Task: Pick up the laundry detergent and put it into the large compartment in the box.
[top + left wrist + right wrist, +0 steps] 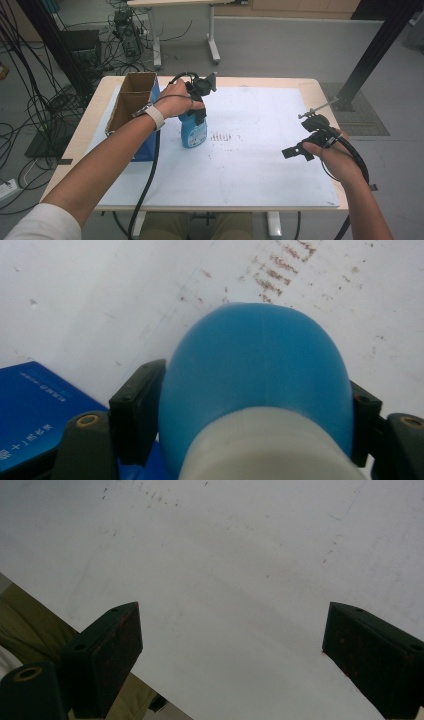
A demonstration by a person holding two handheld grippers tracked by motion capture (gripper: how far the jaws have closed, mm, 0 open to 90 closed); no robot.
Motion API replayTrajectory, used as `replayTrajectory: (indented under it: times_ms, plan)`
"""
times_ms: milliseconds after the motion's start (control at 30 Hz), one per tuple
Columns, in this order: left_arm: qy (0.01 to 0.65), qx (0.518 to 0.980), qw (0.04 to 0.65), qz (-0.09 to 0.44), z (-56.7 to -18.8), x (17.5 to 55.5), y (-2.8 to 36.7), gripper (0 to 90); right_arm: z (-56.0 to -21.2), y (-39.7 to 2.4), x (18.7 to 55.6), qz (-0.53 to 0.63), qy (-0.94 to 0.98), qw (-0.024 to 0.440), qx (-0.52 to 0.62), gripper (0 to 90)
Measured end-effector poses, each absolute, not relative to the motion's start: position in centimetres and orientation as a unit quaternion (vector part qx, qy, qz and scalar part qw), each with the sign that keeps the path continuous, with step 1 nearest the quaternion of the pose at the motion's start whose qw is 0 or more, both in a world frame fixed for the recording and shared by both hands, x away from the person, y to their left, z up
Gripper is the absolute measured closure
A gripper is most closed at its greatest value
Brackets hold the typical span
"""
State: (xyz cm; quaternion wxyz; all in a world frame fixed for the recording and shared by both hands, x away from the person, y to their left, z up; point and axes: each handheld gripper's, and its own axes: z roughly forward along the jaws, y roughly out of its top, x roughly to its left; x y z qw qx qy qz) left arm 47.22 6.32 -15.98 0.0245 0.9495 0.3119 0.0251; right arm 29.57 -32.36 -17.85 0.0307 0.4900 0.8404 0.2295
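Bottle, blue with a pale cap end, stands upright on the white board, clamped near its top by the left gripper reaching down from above. In the left gripper view both black pads press its rounded blue shoulder, one each side; long axis runs vertical, in line with the gripper.

Right gripper hovers well apart over the board's right part, jaws spread wide, nothing between them. Left hand is plainly the nearer.

Just beside the bottle on its left: blue box, then an open cardboard carton, touching or nearly so.

Judgement: a straight lift should clear both.

Board shows brownish scuffs. Beyond the table: grey floor, cables.
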Motion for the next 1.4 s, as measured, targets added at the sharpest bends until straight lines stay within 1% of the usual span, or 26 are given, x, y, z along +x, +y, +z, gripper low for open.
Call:
replayTrajectory:
  times_ms: [33,1400]
  plan:
    - [0.313,0.949,0.034,0.011,-15.99,47.54,6.77,38.6,-17.85,-32.36,29.56,0.230,0.840,0.031,0.490,8.8]
    - [0.315,0.948,0.033,0.013,-16.04,47.50,6.78,39.2,-17.71,-32.11,29.62,0.227,0.841,0.032,0.490,8.8]
